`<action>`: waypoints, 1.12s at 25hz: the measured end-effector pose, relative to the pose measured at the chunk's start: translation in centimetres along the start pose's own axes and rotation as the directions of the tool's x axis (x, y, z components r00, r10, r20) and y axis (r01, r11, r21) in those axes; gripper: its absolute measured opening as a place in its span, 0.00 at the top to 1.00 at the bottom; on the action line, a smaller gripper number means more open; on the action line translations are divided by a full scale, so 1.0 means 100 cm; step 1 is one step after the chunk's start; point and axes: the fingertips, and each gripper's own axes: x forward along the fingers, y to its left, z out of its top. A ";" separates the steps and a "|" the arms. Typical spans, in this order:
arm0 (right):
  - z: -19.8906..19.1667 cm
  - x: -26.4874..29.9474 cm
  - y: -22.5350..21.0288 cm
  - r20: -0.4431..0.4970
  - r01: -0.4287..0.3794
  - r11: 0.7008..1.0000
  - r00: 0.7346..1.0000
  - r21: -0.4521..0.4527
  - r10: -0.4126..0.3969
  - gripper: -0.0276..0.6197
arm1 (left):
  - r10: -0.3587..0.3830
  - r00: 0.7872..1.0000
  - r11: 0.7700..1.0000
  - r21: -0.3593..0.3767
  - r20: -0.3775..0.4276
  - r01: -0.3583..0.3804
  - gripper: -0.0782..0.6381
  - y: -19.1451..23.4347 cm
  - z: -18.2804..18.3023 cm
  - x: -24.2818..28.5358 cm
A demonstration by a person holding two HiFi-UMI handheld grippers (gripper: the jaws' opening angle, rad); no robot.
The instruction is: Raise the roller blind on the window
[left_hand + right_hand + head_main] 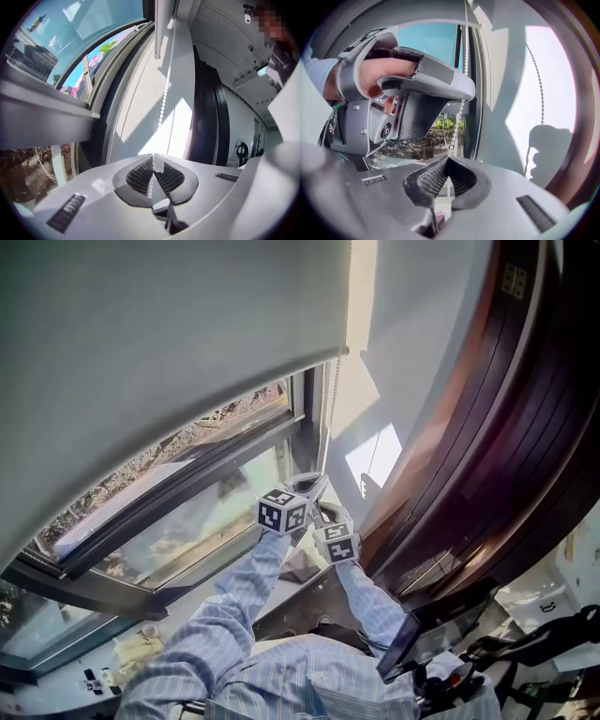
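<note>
**Head view: blind part-way down, both grippers on its chain**

From where I stand, the grey roller blind [169, 324] covers the upper part of the window [197, 512]. Its bottom edge hangs above the lower panes, so there is plenty left to wind up. It looks like a broad sheet of light, limp fabric, and I judge that pushing or tugging the cloth would only crease it. The lift has to come through the roller.

That means the bead chain [164, 98], which hangs at the window's right edge beside the sunlit wall [375, 456].

The left gripper [153, 161] has its jaws pressed together with white beads pinched between the mesh pads. The right gripper [447, 164] sits just below it, jaws likewise closed, and the same chain runs down into them.

The chain is thin, slack and probably slick plastic. The beads give the pads something to catch, so a firm pinch and a pull straight along its run should suit it. A sideways yank could make it slip or jump.
</note>
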 end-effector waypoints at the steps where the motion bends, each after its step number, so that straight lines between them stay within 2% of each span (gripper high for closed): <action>1: -0.016 0.003 0.004 -0.031 -0.001 1.000 1.000 0.007 0.001 0.95 | 0.012 0.999 1.000 0.014 -0.032 -0.011 0.88 0.002 -0.017 0.000; 4: -0.066 0.011 0.019 -0.140 -0.009 1.000 0.990 0.014 0.011 0.95 | 0.032 0.989 0.999 0.020 -0.143 -0.030 0.88 0.006 -0.066 -0.001; 6: -0.102 0.015 0.031 -0.220 -0.020 1.000 0.975 0.020 0.024 0.95 | 0.039 0.973 0.999 0.011 -0.226 -0.037 0.88 0.008 -0.100 -0.003; 9: -0.139 0.014 0.051 -0.309 -0.062 0.994 0.947 0.088 0.087 0.95 | 0.064 0.954 0.997 -0.025 -0.292 -0.074 0.88 0.012 -0.140 -0.011; 12: -0.134 0.002 0.059 -0.277 -0.114 0.983 0.949 0.140 0.150 0.95 | 0.102 0.955 0.990 -0.065 -0.277 -0.125 0.88 0.024 -0.145 -0.019; 15: -0.110 -0.015 0.040 -0.197 -0.128 0.984 0.969 0.122 0.150 0.94 | 0.129 0.945 0.989 -0.034 -0.300 -0.145 0.88 0.040 -0.138 -0.021; 17: -0.077 -0.032 0.015 -0.112 -0.108 0.984 0.986 0.141 0.124 0.88 | 0.141 0.941 0.987 -0.034 -0.308 -0.159 0.88 0.048 -0.138 -0.024; 19: -0.011 -0.052 -0.007 0.027 -0.115 0.983 0.993 0.141 0.112 0.84 | 0.148 0.942 0.984 -0.048 -0.301 -0.170 0.88 0.053 -0.138 -0.028; 20: 0.032 -0.063 -0.014 0.115 -0.132 0.984 0.986 0.121 0.119 0.83 | 0.147 0.943 0.984 -0.052 -0.300 -0.170 0.88 0.053 -0.139 -0.029; 21: 0.080 -0.077 -0.018 0.205 -0.154 0.984 0.970 0.088 0.133 0.82 | 0.143 0.942 0.985 -0.052 -0.303 -0.166 0.88 0.052 -0.140 -0.029; 24: 0.213 -0.116 -0.021 0.412 -0.204 0.977 0.887 -0.053 0.208 0.79 | 0.131 0.938 0.986 -0.059 -0.320 -0.158 0.88 0.051 -0.145 -0.028; 26: 0.277 -0.134 -0.019 0.479 -0.225 0.966 0.838 -0.130 0.260 0.77 | 0.127 0.938 0.984 -0.081 -0.324 -0.161 0.88 0.050 -0.148 -0.027; 28: 0.321 -0.145 -0.016 0.522 -0.248 0.953 0.797 -0.173 0.302 0.76 | 0.123 0.939 0.983 -0.088 -0.321 -0.159 0.88 0.048 -0.150 -0.027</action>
